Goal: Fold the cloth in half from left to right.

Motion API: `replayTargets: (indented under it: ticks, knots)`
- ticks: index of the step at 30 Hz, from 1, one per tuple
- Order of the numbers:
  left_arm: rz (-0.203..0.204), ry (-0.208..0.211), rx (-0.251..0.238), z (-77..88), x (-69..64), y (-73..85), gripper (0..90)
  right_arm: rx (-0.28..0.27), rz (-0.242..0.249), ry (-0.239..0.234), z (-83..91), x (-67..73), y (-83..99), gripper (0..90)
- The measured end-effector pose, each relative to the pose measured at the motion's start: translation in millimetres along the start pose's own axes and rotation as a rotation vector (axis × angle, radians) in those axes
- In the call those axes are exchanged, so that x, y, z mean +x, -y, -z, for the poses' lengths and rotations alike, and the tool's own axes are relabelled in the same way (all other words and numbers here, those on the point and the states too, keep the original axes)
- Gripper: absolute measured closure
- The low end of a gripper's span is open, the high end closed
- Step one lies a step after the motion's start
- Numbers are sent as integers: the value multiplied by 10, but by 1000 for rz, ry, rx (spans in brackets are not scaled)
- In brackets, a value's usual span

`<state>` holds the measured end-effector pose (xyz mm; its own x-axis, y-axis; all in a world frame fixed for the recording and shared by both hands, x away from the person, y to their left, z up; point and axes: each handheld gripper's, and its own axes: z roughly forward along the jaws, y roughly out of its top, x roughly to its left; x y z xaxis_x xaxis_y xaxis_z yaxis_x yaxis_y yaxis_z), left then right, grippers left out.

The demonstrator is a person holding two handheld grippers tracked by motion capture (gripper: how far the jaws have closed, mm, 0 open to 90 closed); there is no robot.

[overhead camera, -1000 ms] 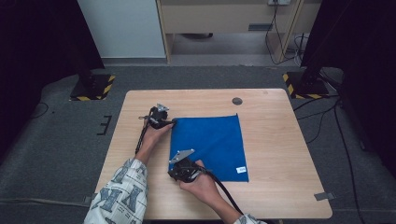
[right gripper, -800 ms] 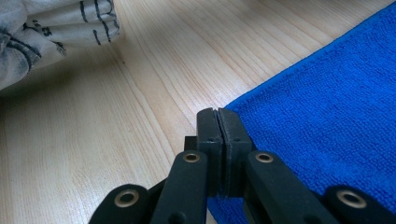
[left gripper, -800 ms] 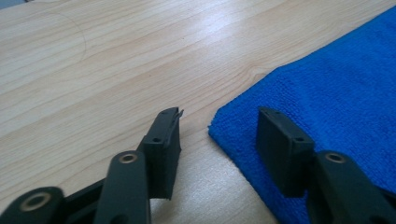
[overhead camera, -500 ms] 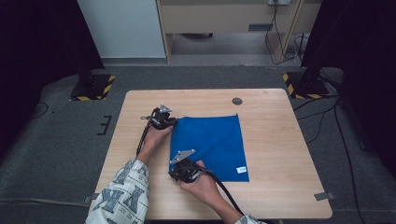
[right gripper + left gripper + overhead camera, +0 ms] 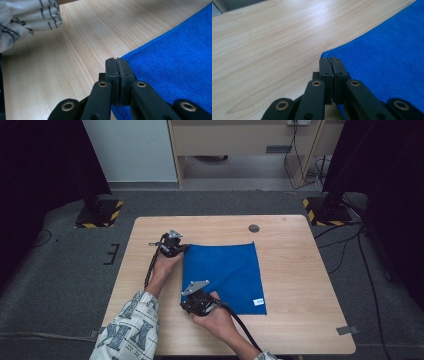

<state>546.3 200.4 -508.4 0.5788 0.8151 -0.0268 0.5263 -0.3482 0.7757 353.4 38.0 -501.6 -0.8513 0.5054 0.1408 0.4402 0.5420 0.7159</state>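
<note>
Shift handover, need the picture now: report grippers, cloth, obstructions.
Left gripper just closed on blue cloth far-left corner. Right gripper shut on near-left corner. Cloth flat on table. Nothing in the way.

A lab recording bay: wooden table at centre, black curtains at both sides, hazard-striped stand bases, floor cables.

Your high view looks forward and down from above your side, taking in the whole table from well back. Each gripper view sits low and close, looking along its own jaws. All three share the cloth edge and the wood beside it.
</note>
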Motion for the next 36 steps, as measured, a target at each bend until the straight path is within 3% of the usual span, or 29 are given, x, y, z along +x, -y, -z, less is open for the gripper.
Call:
replayTargets:
  ticks: [9, 17, 27, 36]
  knots:
    - [-1, 1, -17, 142, -53, -91, 888, -44, 6, 4, 107, 99, -64, 891]
    - [24, -17, -20, 293, 47, -106, 889, -51, 23, 11, 140, 219, -128, 892]
    - [22, -32, -19, 494, 187, -97, 890, -66, 40, 13, 86, 385, -259, 892]
    - [32, -49, -28, 735, 357, -84, 890, -105, 32, -22, -25, 534, -419, 892]
